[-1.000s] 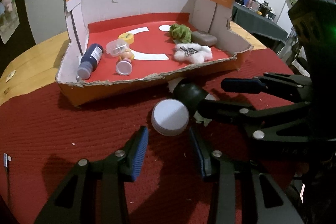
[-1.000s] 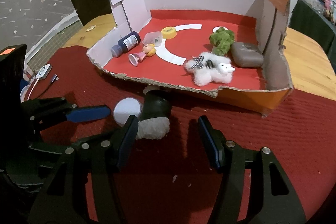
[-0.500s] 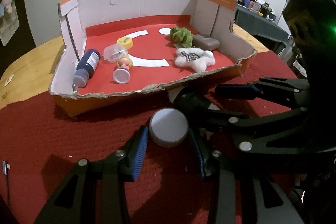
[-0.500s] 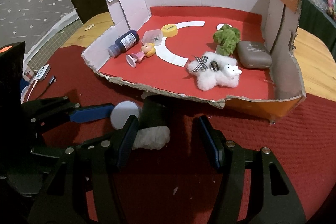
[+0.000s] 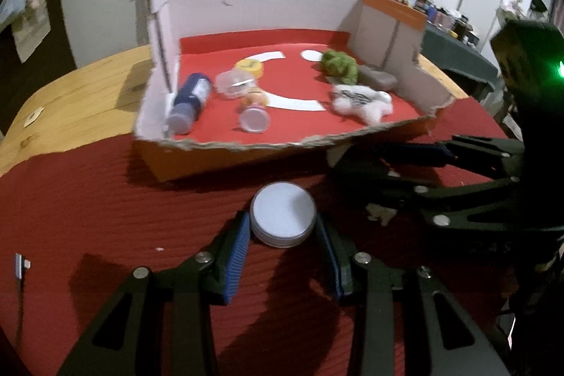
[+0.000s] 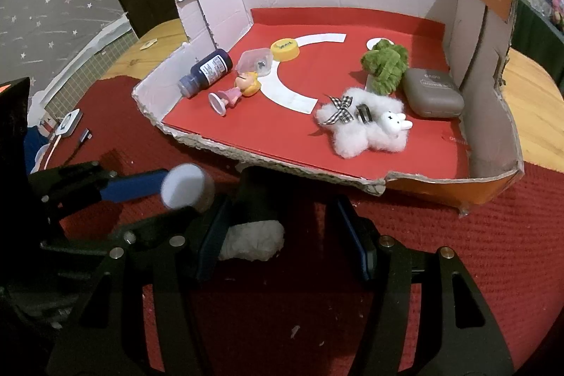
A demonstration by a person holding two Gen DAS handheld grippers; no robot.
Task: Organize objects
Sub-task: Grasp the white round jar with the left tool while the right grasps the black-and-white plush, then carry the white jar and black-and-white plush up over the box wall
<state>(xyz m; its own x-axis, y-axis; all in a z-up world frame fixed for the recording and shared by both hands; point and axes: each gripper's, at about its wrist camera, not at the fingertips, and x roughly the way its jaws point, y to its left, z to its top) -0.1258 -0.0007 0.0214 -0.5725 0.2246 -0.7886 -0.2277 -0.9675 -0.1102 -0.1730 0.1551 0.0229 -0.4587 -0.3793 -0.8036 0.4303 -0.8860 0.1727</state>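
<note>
A round silver tin [image 5: 282, 207] sits between the blue pads of my left gripper [image 5: 282, 231], which is shut on its sides. The right wrist view shows the same tin [image 6: 187, 187] blurred at the left gripper's tip. My right gripper [image 6: 282, 210] stands open over the red cloth. A black and white fluffy thing [image 6: 253, 228] lies against its left finger [image 6: 211, 235], and the right finger is apart from it. Behind both stands a torn cardboard box [image 6: 268, 161] with a red floor [image 5: 303, 125].
The box holds a blue bottle [image 6: 208, 71], a doll [image 6: 236, 90], a yellow cap [image 6: 285, 49], a green plush [image 6: 384, 64], a grey case [image 6: 431, 94] and a white fluffy toy [image 6: 363, 125]. A cable [image 5: 19, 270] lies on the cloth [image 5: 88, 199] at the left.
The tin lay ahead of my left fingertips; now it is between the pads. My right gripper has stayed open beside the black and white thing.
</note>
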